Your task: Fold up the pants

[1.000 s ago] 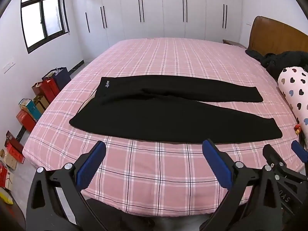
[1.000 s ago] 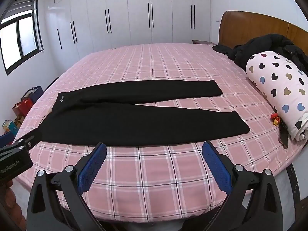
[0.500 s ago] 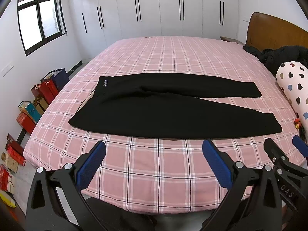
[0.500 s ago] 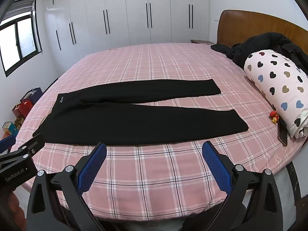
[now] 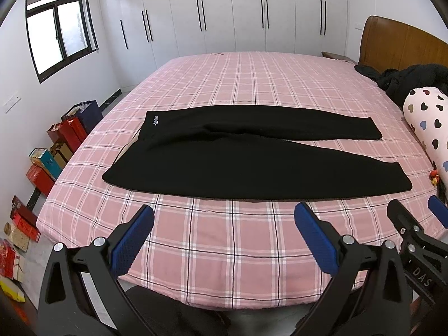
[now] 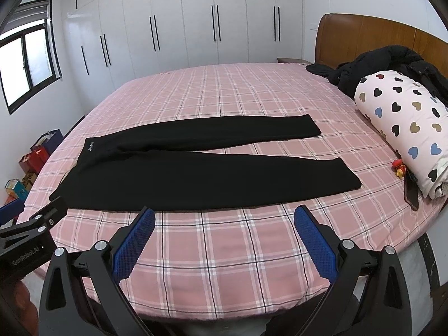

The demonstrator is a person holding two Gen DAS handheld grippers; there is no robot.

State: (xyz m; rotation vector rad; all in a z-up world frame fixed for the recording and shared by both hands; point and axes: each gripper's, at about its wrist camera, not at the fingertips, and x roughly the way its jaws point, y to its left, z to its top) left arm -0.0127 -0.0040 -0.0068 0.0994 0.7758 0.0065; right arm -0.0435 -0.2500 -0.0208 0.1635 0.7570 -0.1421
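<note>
Bedroom, white wardrobes behind; bed (image 5: 224, 266) with pink plaid sheet fills both views. Pants (image 5: 224, 165), black, lie flat on the bed's near half, unfolded. Long axis runs left to right across both views: waistband at left, cuffs at right. Legs splay apart toward the cuffs, the far leg (image 6: 224, 131) separate from the near leg (image 6: 224, 184).

Left gripper (image 5: 224, 238): released, jaws wide, nothing between them, hovering over bare sheet just short of the near leg's edge. Right gripper (image 6: 224, 238): likewise released and empty, same standoff from the near edge.

Judgement: no fold made yet; task at its start. Pants lie ahead of both grippers. Left gripper sits nearer the waistband end, right nearer the cuffs, so a lengthwise fold of one leg onto the other suits this split.

Heart-print roll (image 6: 400, 128) and dark jacket (image 6: 378, 64) lie at the headboard end, apart from the pants.
</note>
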